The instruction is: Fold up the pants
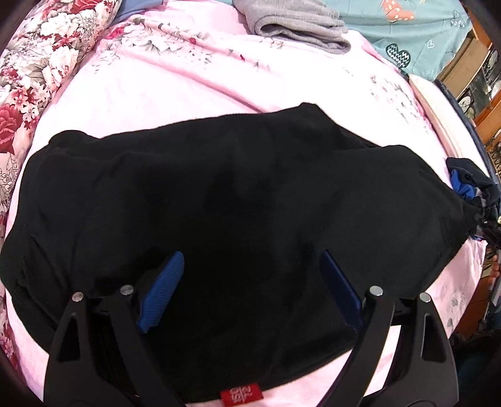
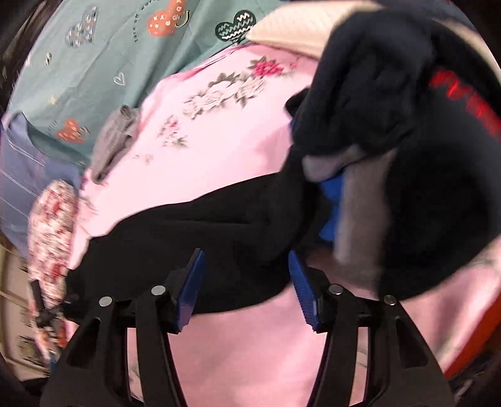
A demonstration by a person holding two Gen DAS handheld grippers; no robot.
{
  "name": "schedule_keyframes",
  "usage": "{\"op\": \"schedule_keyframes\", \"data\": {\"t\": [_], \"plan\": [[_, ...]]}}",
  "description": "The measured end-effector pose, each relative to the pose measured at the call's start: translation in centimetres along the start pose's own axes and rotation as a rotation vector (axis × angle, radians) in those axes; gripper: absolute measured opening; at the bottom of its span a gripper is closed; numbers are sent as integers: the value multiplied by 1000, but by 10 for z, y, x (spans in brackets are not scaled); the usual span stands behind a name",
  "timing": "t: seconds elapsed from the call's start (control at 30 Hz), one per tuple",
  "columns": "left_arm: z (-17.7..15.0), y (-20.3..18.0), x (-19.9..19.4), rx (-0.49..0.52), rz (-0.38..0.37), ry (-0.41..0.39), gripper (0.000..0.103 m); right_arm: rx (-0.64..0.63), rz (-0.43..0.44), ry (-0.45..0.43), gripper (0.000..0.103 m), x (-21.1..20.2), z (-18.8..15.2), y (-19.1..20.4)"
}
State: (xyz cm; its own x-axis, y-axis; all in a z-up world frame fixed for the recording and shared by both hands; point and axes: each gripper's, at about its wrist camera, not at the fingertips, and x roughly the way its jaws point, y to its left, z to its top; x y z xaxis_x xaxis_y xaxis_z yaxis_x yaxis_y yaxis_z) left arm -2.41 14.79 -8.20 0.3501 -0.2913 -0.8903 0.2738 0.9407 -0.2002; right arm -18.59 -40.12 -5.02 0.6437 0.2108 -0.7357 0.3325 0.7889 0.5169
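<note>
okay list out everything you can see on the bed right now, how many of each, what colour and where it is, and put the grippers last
black pants: one, black, spread across the middle of the bed, a red label at the near edge
pink sheet: one, pink with flower print, covering the bed under the pants
grey garment: one, grey, folded, at the far side of the bed
teal cloth: one, teal with heart print, beyond the pink sheet
floral quilt: one, red and white flowers, along the bed's edge
dark clothes pile: one heap, dark with red lettering, beside the end of the pants
left gripper: one, black with blue pads, open over the pants
right gripper: one, black with blue pads, open, pants edge between the pads
</note>
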Motion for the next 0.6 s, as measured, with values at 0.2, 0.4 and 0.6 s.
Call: {"op": "schedule_keyframes", "data": {"t": [0.2,0.4,0.6], "plan": [[0,0,3,14,7,3,90,-8,35,-5,3,-21,-7,-8],[2,-3,3,26,27,27,90,-96,-153,119,22,-10,-27,-7],[1,-2,3,1,38,16,90,-448,-172,2,48,-49,10,66]]}}
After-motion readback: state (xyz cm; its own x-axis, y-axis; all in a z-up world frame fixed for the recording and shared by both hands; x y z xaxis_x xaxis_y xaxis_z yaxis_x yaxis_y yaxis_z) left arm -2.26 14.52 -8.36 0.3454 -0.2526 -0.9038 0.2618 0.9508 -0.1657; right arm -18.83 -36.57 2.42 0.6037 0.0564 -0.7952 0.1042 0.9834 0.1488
